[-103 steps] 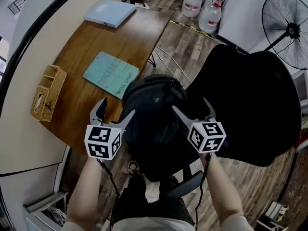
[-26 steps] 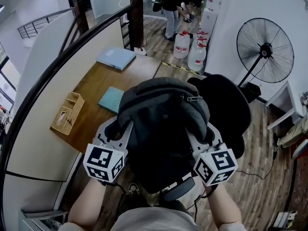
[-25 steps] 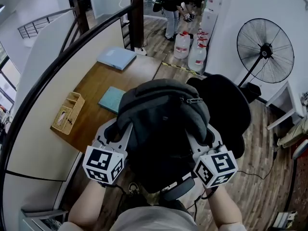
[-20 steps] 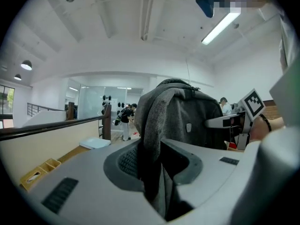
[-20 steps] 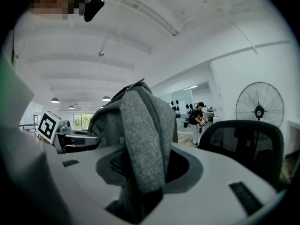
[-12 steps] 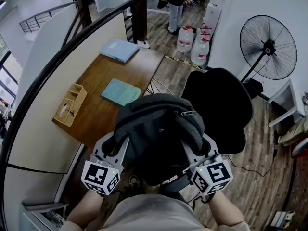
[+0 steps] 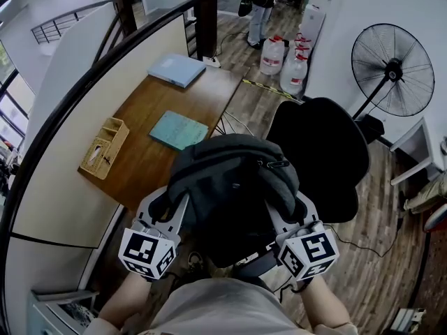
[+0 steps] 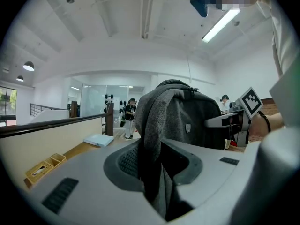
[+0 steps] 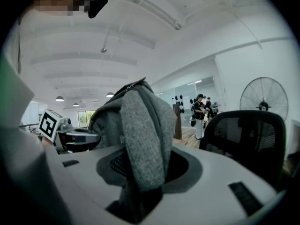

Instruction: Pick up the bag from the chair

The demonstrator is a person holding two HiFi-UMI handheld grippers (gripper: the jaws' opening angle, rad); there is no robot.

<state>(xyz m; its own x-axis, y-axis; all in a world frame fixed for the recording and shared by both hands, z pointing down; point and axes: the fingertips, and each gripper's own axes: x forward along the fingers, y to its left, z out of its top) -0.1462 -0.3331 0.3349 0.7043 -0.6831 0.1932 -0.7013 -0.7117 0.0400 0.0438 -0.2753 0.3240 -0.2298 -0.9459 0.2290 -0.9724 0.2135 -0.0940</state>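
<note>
While I held the bag (image 7: 234,187) up in front of me, the left gripper (image 7: 166,206) was clamped on its left strap (image 8: 151,139) and the right gripper (image 7: 290,211) on its right strap (image 9: 140,144). The bag hung between them, off the black chair (image 7: 328,159) just behind it, next to the desk (image 7: 160,110).

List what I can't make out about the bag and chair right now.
- Gap between bag and chair: head view, the bag overlaps the chair.
- Strap ends: both gripper views, cut off at the bottom edge.
- Print on the teal book: head view, too small.
</note>
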